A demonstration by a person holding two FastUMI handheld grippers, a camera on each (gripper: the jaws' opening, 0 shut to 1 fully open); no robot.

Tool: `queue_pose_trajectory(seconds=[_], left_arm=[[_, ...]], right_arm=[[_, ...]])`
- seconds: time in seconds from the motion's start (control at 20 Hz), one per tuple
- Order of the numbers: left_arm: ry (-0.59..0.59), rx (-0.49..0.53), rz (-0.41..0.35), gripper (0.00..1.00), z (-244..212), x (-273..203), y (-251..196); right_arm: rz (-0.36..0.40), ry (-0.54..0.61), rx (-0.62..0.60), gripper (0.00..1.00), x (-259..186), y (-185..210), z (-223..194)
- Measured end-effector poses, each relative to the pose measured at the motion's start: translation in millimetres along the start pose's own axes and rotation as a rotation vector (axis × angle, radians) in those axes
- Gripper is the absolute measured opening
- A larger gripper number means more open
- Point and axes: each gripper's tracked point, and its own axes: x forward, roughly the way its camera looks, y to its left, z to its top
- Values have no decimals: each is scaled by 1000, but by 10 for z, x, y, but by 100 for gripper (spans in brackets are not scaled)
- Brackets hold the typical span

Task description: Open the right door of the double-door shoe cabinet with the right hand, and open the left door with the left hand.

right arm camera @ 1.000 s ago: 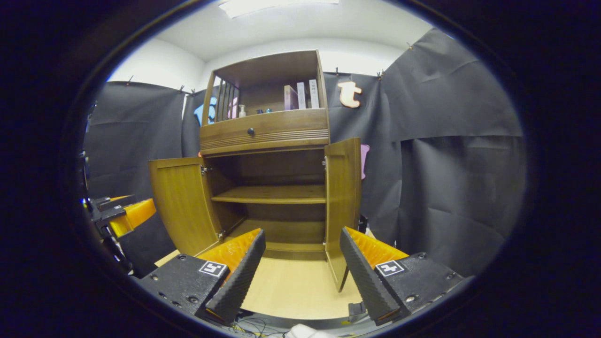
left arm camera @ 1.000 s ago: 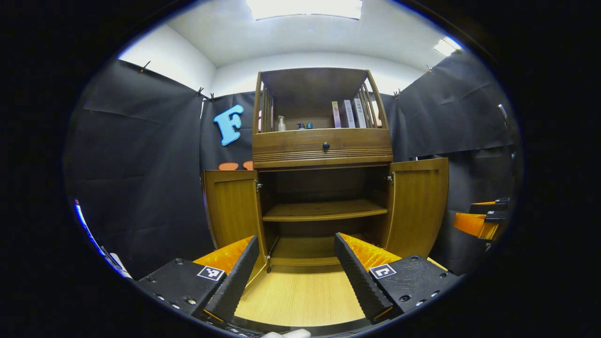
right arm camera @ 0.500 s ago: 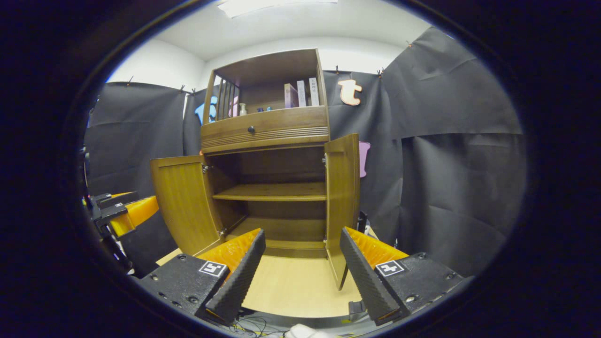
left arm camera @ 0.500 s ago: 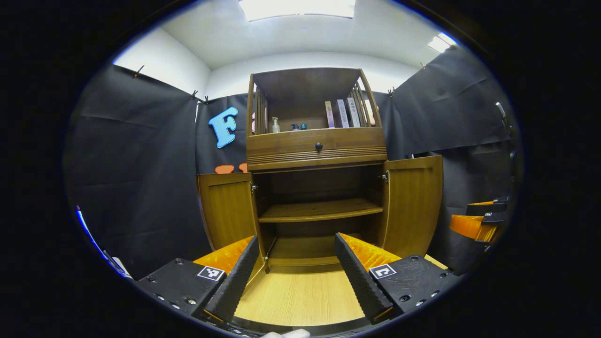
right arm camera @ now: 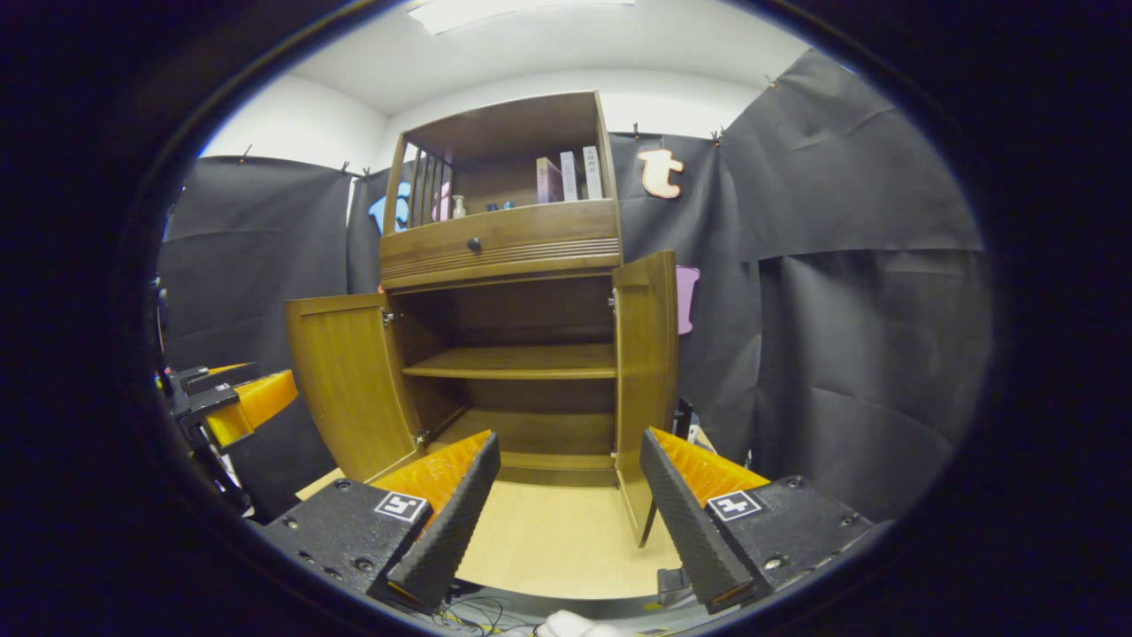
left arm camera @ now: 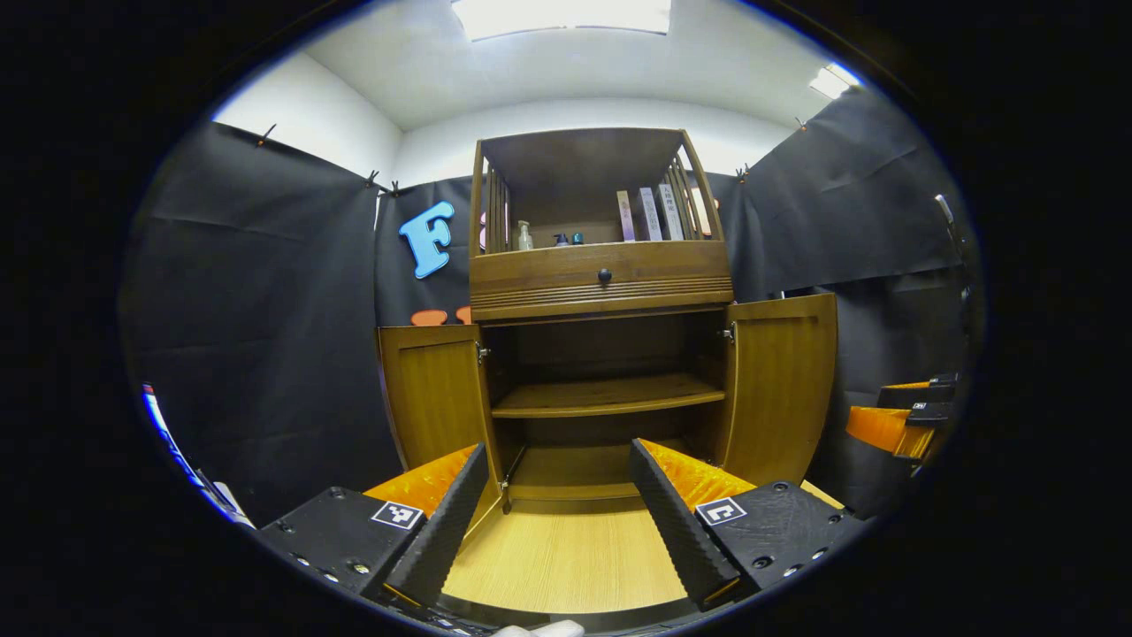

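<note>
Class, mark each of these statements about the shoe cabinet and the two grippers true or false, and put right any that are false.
1. Both lower doors stand open. True: the left door and the right door are swung out.
2. The right gripper is shut on the right door. False: its fingers are apart, holding nothing.
3. Shoes fill the inner shelf. False: it is bare.
4. The drawer above the doors is closed. True.
5. The left gripper is shut. False: it is open, with nothing between its fingers.
6. Books stand in the top compartment. True.
</note>
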Motion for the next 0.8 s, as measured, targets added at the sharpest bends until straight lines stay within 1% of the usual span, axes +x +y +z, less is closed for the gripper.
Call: queue_pose_trajectory(seconds=[0.8], left_arm=[[-20,-10,-11,96,77,39,2]], right_arm=[[9,-17,-1,100,2,19,76]])
